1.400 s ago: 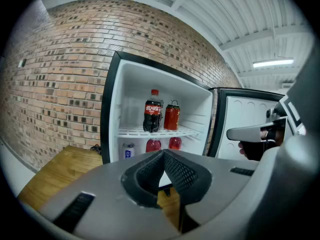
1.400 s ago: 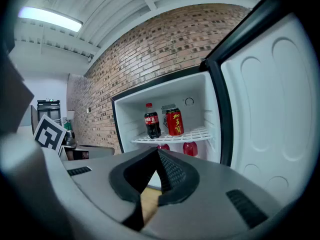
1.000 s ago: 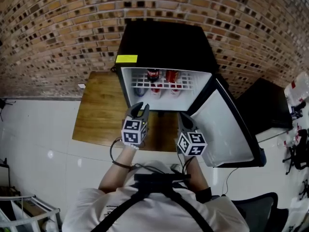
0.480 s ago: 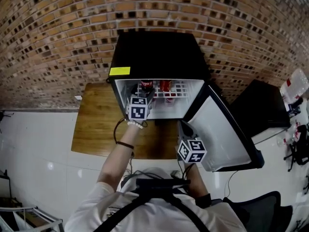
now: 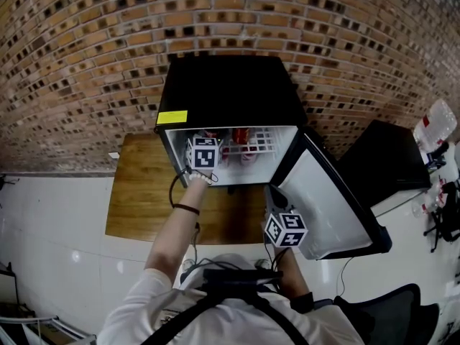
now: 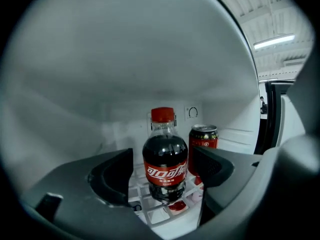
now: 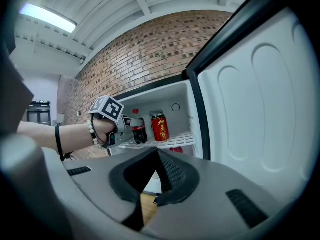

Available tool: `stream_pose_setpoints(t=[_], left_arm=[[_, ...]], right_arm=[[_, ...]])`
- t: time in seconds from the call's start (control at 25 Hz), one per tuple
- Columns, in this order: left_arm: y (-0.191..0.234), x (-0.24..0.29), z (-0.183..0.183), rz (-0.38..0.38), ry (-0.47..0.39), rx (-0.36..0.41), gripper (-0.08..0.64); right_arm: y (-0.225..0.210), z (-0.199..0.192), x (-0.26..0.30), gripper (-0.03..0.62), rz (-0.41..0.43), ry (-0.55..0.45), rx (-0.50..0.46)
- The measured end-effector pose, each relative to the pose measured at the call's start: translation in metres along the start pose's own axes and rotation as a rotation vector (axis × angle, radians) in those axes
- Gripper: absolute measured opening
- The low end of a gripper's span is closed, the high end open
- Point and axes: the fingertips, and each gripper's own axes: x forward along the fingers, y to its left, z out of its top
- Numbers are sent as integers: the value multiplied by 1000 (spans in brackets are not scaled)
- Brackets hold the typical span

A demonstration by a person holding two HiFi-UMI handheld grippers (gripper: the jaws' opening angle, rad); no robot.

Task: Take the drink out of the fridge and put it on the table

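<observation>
Left gripper [image 6: 163, 170] is inside the black mini fridge [image 5: 230, 92], at the upper shelf level. Its jaws are opening and already stand wide. The small clear plastic bottle of dark cola with red cap and red label [image 6: 165, 151] stands upright between them on the white wire shelf [image 6: 155, 216]. Neither pad touches it: there is a gap on both sides.

A red drink can with gold lettering [image 6: 202, 139] stands just beside the bottle, toward frame right and slightly behind.

Right gripper [image 7: 157, 156] waits low, outside the fridge by the open white-lined door [image 5: 323, 200], jaws together on nothing.

The wooden table [image 5: 144, 185] under the fridge is the destination. The bottle has not been lifted.

Risks, as judged:
- The pads look level with the front curve of the bottle. Closing here may squeeze the round body forward and out of the jaws.
- The jaw at frame right sits near the can, so pushing deeper could knock it over.
- The bottle's base rests on wire bars, so an off-centre push may tip it.
</observation>
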Motion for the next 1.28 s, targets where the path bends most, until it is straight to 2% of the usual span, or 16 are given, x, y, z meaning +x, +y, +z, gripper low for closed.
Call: stream_pose_setpoints(t=[0.16,0.44,0.96,1.28], left_arm=[[0,4,0,-6,14,16,376],[-3,8,0,-22,26,33,305],[-5,4,1,-30,32,17,298],[-16,-21,5,-42,-7,-13,298]], right_arm=[[-1,1,0,14,-3,-3,2],[-4,2,0,14,-7,-7,7],[-7,3,-4,14,-12,-11,10],[-2,0,-3,14,3,-3,4]])
